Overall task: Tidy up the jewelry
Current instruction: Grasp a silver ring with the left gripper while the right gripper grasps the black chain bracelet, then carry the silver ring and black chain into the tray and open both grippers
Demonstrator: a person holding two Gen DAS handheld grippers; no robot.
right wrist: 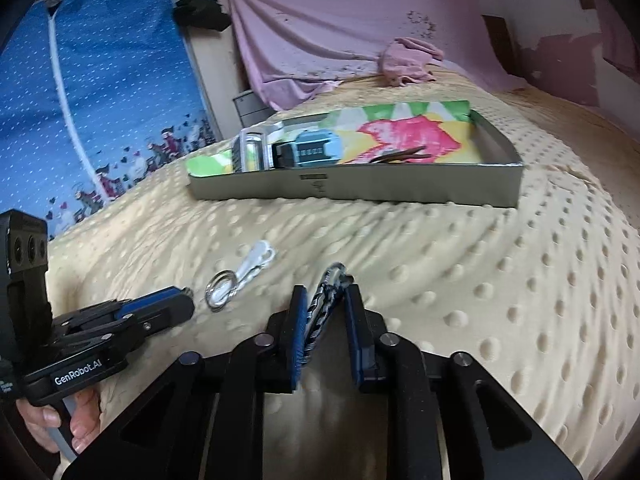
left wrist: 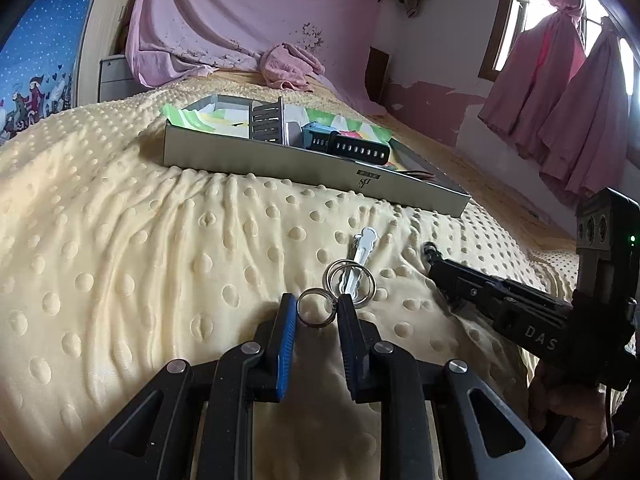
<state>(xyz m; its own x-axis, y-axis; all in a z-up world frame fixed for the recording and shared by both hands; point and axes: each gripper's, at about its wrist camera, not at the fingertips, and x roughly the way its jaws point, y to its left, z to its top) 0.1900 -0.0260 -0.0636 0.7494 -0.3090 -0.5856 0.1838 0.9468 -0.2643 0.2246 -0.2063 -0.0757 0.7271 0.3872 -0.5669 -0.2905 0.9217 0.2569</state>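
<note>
Left gripper (left wrist: 317, 312): we had it closed on a metal ring (left wrist: 316, 307) of the key-ring cluster (left wrist: 352, 280).
Right gripper (right wrist: 325, 312): we had it pinching a braided bracelet (right wrist: 322, 312), near the bedspread's (left wrist: 120, 260) front edge.
Done: the tray (right wrist: 360, 190), mid-bed, already held watch bands (left wrist: 358, 147) and a hair clip (right wrist: 400, 155).
Left: we judged both held pieces and the white clip (left wrist: 362, 254) not yet in the tray.

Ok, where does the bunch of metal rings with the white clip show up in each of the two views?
Left wrist view: the metal rings lie low at centre, at the left hand-held gripper tips, which pinch one ring.
Right wrist view: the metal rings lie left of centre, beyond the left hand-held gripper's tips.
Shared landmark: the grey tray behind.
</note>
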